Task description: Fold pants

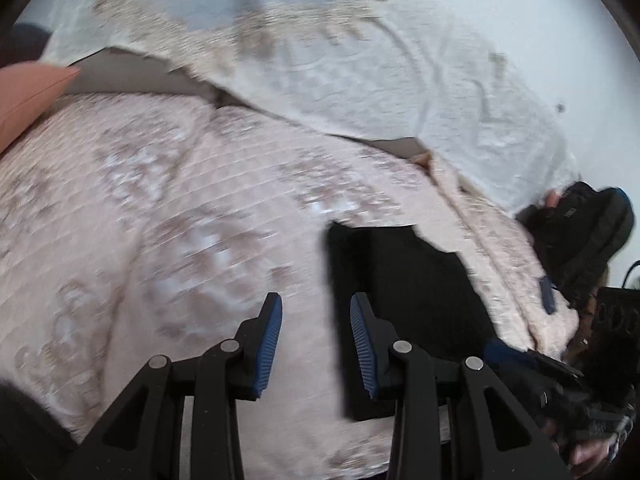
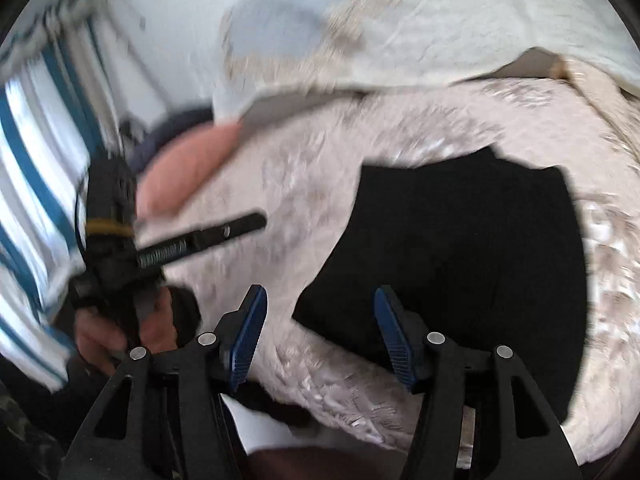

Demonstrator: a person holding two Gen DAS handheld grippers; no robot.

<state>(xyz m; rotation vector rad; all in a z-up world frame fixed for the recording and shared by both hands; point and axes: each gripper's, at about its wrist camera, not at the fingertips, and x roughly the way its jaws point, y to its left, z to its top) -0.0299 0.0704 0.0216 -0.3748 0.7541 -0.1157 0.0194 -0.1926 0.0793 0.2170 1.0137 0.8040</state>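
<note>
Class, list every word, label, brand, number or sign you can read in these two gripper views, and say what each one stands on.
None can be read.
Black backpack: a small patch on it is too blurred to read.
Black pants: no visible label or print.
Pink bedspread: woven pattern only, no lettering.
Striped cloth: blue and white stripes, no text.

Pants [image 2: 460,264] lie flat on bedspread [image 1: 160,220], ahead of my right gripper [image 2: 320,336]. My left gripper [image 1: 316,344] left of pants, over bedspread. Cushion [image 2: 184,168] beyond pants, to left. Headboard [image 1: 360,80] behind bedspread.
</note>
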